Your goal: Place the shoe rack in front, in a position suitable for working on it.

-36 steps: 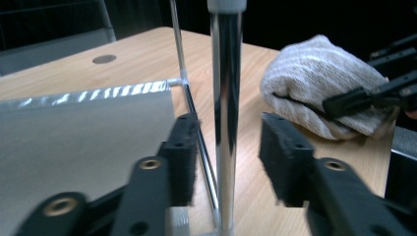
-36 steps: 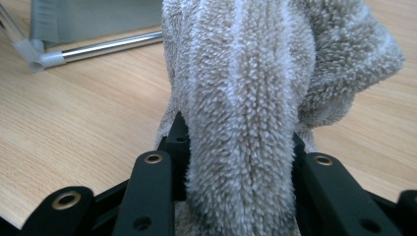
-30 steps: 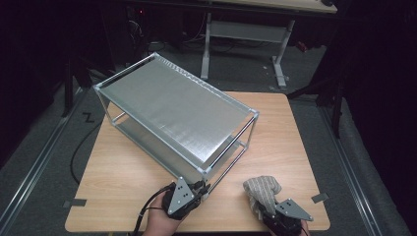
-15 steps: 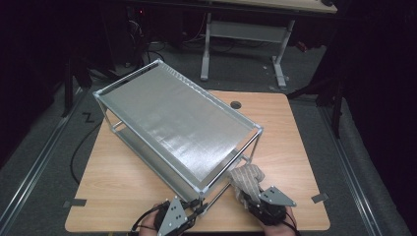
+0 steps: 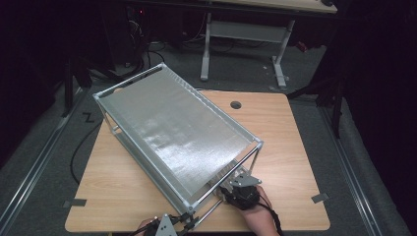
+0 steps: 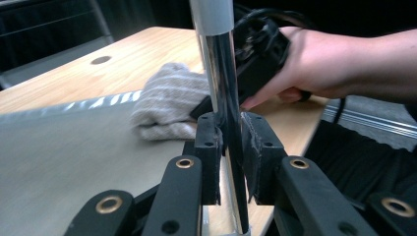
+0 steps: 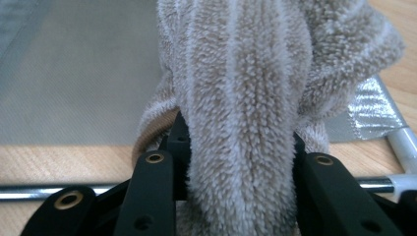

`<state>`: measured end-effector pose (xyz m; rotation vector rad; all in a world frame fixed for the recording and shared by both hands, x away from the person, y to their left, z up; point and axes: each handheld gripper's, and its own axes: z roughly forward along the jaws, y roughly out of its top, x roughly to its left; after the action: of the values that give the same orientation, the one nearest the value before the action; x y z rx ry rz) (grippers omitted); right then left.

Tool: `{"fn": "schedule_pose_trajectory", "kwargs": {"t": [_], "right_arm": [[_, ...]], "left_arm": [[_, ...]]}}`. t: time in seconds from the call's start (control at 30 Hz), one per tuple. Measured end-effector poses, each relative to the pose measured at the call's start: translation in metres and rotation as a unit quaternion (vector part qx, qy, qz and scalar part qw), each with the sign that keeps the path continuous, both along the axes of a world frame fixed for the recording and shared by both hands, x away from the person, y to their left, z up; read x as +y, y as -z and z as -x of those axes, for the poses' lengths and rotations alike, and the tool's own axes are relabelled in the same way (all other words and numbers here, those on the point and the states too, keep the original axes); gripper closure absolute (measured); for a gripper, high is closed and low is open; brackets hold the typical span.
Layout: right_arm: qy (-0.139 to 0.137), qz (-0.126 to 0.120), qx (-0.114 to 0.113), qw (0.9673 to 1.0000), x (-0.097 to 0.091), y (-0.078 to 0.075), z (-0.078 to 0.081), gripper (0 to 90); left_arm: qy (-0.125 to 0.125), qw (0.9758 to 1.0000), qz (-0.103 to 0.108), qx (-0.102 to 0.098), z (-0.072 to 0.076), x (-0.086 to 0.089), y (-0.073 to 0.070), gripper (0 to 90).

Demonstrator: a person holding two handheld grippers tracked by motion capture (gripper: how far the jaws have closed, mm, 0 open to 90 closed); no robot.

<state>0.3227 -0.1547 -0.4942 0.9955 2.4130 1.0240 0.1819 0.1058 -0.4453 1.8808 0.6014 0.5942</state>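
The left gripper (image 6: 230, 147) pinches the rack's (image 5: 172, 132) chrome post (image 6: 223, 83); the right gripper (image 7: 236, 162) clamps a cloth (image 7: 246, 88), now under the rack's top shelf beyond that post. A second ago the cloth lay outside on the desk (image 5: 285, 128).

Your left gripper (image 6: 231, 147) sits at the six o'clock edge of the high view, with only a sliver of your left hand (image 5: 147, 227) showing behind it; its jaws stand upright and are clamped tight on a chrome rack post (image 6: 222, 73). Your right gripper (image 7: 236, 162) lies at about five o'clock from table centre in the high view, your forearm (image 5: 260, 227) entering from the bottom edge, your right hand (image 6: 314, 69) wrapped around its body. Its jaws are pinched on a folded beige towel (image 7: 246, 88) bulging up between them.
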Motion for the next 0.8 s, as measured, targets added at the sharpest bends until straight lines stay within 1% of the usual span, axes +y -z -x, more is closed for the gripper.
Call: {"fn": "schedule_pose_trajectory", "kwargs": {"t": [0.03,0.2,0.3,0.33,0.43,0.53,0.63,0.67,0.73,0.8], "right_arm": [[0.000,-0.001,0.006,1.0000,0.000,-0.001,-0.001,63.2],[-0.001,-0.003,0.003,1.0000,0.000,-0.001,-0.002,63.3],[0.001,-0.006,0.001,1.0000,-0.002,-0.001,-0.001,63.3],[0.002,-0.008,0.000,1.0000,-0.003,-0.001,-0.001,63.2],[0.003,-0.012,0.000,0.9999,-0.006,0.000,-0.001,63.1],[0.007,-0.020,-0.014,0.9997,-0.011,-0.004,0.001,63.0],[0.014,-0.042,-0.039,0.9983,-0.020,-0.014,0.009,63.0],[0.015,-0.047,-0.041,0.9980,-0.022,-0.016,0.011,62.9],[0.012,-0.047,-0.048,0.9977,-0.025,-0.017,0.018,62.9],[0.006,-0.045,-0.047,0.9978,-0.025,-0.017,0.024,62.9]], "left_arm": [[-0.008,1.0000,0.002,0.001,-0.001,0.002,0.000,77.9],[-0.037,0.9993,0.008,0.006,-0.009,0.014,0.001,77.9],[-0.049,0.9986,0.013,0.014,-0.014,0.019,0.001,78.3],[-0.049,0.9985,0.017,0.016,-0.015,0.019,0.002,78.4],[-0.046,0.9987,0.018,0.015,-0.017,0.018,0.002,78.5],[-0.043,0.9988,0.019,0.015,-0.019,0.016,0.002,78.5],[-0.041,0.9988,0.022,0.016,-0.022,0.013,0.002,78.8],[-0.040,0.9988,0.022,0.016,-0.024,0.011,0.003,78.7],[-0.036,0.9989,0.023,0.017,-0.027,0.007,0.003,78.8],[-0.034,0.9988,0.028,0.020,-0.032,0.001,0.003,78.9]]}}
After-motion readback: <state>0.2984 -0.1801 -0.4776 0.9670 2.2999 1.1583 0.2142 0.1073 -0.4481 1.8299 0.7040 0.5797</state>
